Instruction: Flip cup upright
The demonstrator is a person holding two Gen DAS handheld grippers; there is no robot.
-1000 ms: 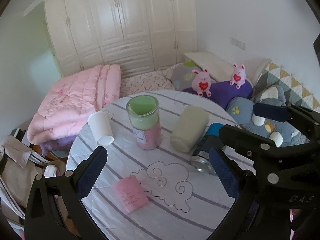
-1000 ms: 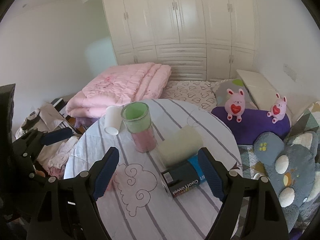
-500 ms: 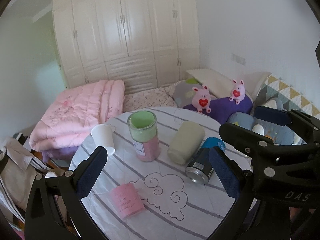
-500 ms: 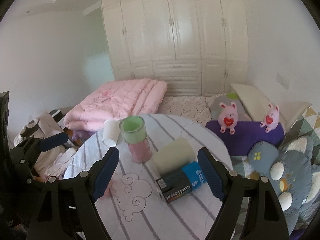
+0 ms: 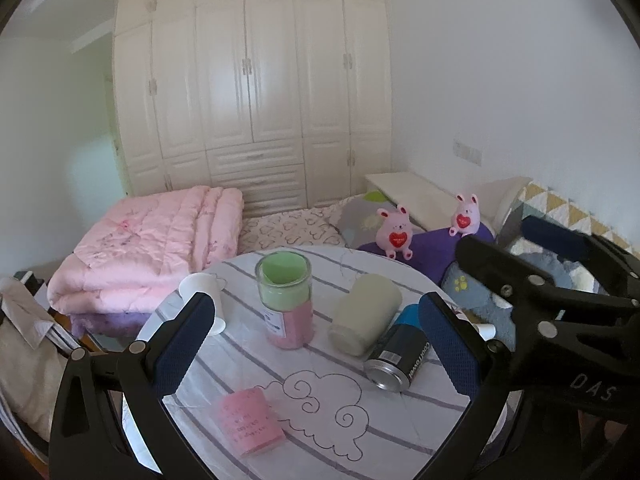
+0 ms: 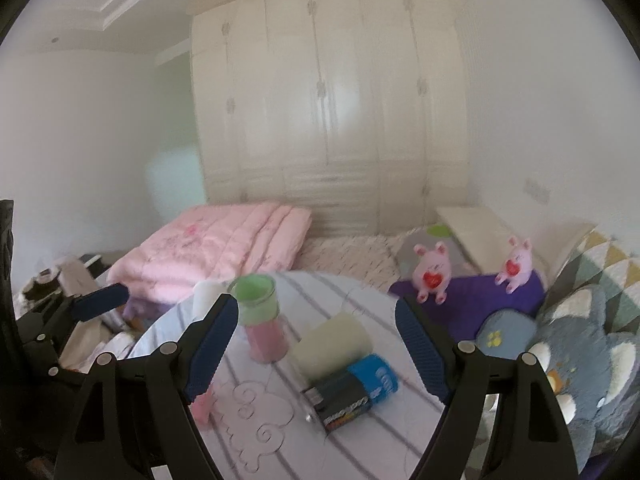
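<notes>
A round table [image 5: 400,432] with a striped cloth stands at the foot of a bed, and both grippers hang above its near edge, looking down across it. The left gripper [image 5: 316,354] is spread wide with nothing between its pads, and the right gripper [image 6: 316,350] is spread just as wide and just as empty. On the cloth, a tall jar [image 5: 285,296] with green and pink filling stands upright near the middle. Just right of it the cup [image 5: 365,314], pale and matte, lies on its side, its long axis running from near-left to far-right, the closed end toward the grippers as far as I can tell. A can [image 5: 400,354] lies touching the cup's right flank, roughly parallel to it. A small white paper cup [image 5: 202,294] sits left of the jar, half hidden by the left gripper's pad. The cup lies ahead of both grippers; I judge the right one better placed, since the cup sits nearly centred between its fingers [image 6: 420,354], though the can crowds that side.
</notes>
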